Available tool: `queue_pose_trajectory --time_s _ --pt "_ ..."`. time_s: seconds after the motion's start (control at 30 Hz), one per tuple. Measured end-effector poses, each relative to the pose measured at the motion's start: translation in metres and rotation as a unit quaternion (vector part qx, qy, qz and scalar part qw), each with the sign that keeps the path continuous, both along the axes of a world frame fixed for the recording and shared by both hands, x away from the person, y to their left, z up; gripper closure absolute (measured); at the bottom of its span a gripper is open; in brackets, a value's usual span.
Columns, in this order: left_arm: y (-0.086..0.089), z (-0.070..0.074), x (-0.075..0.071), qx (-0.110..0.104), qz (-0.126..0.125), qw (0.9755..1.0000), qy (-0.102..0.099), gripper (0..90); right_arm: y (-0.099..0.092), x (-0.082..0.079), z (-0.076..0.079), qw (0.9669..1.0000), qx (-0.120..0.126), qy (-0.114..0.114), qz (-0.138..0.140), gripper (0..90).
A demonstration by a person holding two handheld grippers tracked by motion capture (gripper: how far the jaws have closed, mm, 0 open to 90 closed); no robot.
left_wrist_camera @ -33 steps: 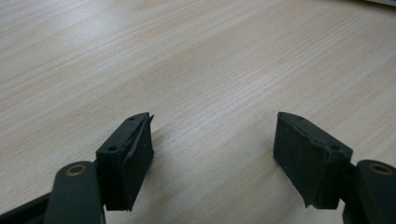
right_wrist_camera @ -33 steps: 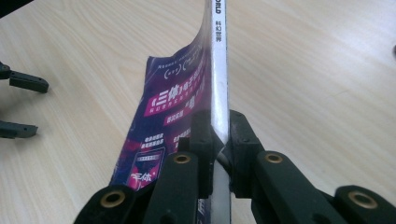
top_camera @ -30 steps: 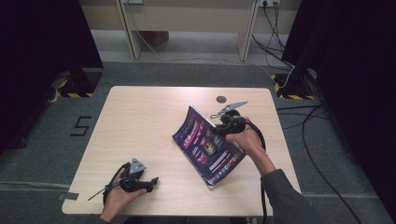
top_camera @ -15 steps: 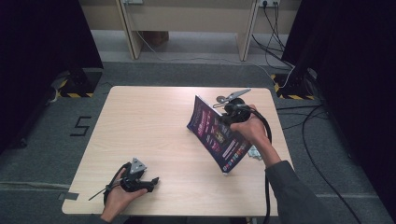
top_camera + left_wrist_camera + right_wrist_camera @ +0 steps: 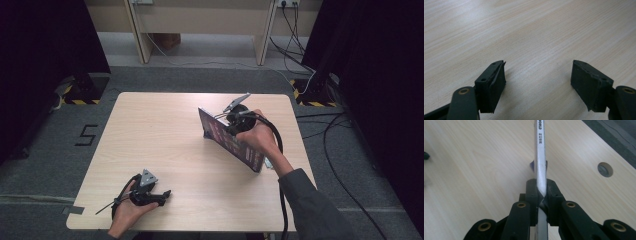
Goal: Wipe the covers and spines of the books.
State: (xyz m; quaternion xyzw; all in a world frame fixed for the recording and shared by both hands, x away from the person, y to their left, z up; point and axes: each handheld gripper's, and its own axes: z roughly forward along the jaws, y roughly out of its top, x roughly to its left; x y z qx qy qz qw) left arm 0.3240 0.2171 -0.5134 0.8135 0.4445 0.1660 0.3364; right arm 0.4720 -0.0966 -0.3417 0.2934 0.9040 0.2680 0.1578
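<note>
Lifting the magazine (image 5: 231,141) nearly onto its edge with our right gripper (image 5: 235,121) clamped on its spine, we leave our left gripper (image 5: 159,196) wide and empty at seven o'clock.

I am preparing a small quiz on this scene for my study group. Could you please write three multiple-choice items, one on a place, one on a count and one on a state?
1. Where is the left gripper?
A. near the front left corner of the table
B. beside the round hole
C. on the floor

2. How many grippers hold something?
A. none
B. one
C. two

3. How does the magazine stand?
A. flat on the table
B. rolled into a tube
C. raised on edge, tilted

Key: 1 A, as the high view shows it low at the left; 2 B, as the right gripper clamps the magazine while the left jaws gape over bare wood; 3 C, as its cover faces sideways in the high view.
</note>
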Motion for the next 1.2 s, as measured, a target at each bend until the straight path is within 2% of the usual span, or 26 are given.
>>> queue_pose_trajectory --time_s 0.07,0.27,0.37,0.43,0.47,0.7,0.87,1.2 --pt "0.0 0.0 0.0 0.002 -0.001 1.0 0.001 26.8 0.004 -0.002 0.001 0.9999 0.0 0.011 0.006 83.0" --pt "0.0 0.0 0.0 0.002 -0.002 1.0 0.001 26.8 0.008 -0.006 -0.002 0.9989 0.02 0.04 0.017 82.8" --pt "-0.001 0.0 0.0 0.001 -0.001 1.0 -0.001 26.8 0.011 -0.009 -0.011 0.9964 0.036 0.072 0.028 83.0" --pt "-0.001 0.0 0.0 0.001 -0.002 1.0 -0.001 26.8 0.015 -0.012 -0.018 0.995 0.039 0.083 0.04 83.0" --pt "-0.001 0.0 0.0 0.001 -0.002 1.0 0.0 26.8 0.018 -0.014 -0.022 0.9942 0.04 0.087 0.049 83.0" --pt "-0.002 0.0 0.0 0.0 -0.003 1.0 -0.001 26.8 0.031 -0.022 -0.043 0.9912 0.042 0.106 0.068 82.9" --pt "-0.002 0.0 0.0 -0.001 -0.004 1.0 -0.002 26.8 0.038 -0.029 -0.059 0.9894 0.038 0.119 0.075 82.7" --pt "-0.001 0.0 0.0 0.0 -0.005 1.0 -0.002 26.8 0.04 -0.035 -0.086 0.9853 0.054 0.141 0.08 81.0"
